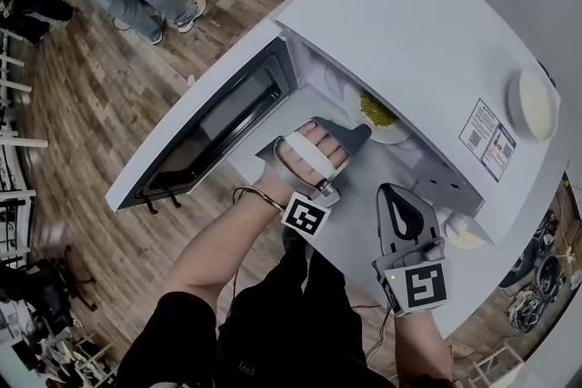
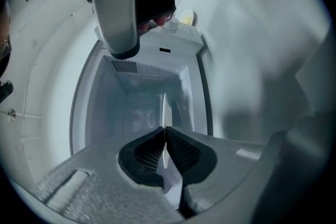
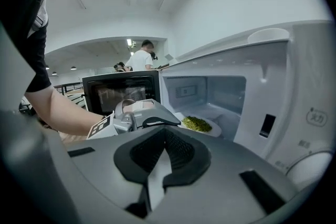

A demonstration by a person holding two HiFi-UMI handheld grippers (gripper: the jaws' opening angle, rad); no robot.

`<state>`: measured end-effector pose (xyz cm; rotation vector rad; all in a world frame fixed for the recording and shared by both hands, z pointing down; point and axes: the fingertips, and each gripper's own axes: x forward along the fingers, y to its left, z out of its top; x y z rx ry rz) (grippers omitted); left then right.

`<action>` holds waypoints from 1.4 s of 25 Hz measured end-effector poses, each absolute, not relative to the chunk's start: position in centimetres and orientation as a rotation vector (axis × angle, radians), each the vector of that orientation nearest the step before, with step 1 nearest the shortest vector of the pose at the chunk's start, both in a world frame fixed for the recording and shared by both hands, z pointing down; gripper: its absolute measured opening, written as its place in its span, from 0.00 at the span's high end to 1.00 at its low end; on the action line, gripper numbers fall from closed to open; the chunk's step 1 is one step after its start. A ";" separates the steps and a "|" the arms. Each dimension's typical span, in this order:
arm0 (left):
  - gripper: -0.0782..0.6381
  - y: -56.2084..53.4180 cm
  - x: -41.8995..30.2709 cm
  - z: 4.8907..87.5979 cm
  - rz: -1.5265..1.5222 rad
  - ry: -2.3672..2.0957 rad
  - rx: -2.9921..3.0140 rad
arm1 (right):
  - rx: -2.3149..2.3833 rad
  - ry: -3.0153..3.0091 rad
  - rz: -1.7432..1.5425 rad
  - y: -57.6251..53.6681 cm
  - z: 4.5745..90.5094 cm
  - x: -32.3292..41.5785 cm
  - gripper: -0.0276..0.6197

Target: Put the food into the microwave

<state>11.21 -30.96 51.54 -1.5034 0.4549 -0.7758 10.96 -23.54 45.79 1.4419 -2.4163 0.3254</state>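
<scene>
The green food (image 1: 376, 110) is sitting on its white plate (image 1: 396, 134) inside the open microwave (image 1: 427, 23), centre-right of the head view, the left gripper (image 1: 357, 135) jaws are clamping the plate's rim, and the right gripper (image 1: 396, 195) is hovering lower right, jaws clenched on nothing

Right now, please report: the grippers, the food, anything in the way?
Left gripper shut on plate rim. Right gripper shut, empty, outside microwave. Food on plate, inside the cavity, not released. Door open; nothing in the way.
</scene>
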 end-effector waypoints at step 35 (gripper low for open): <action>0.74 -34.7 11.5 55.2 -1.356 0.038 -1.749 | 1.369 -2.306 0.613 -16.7 46.5 14.3 0.93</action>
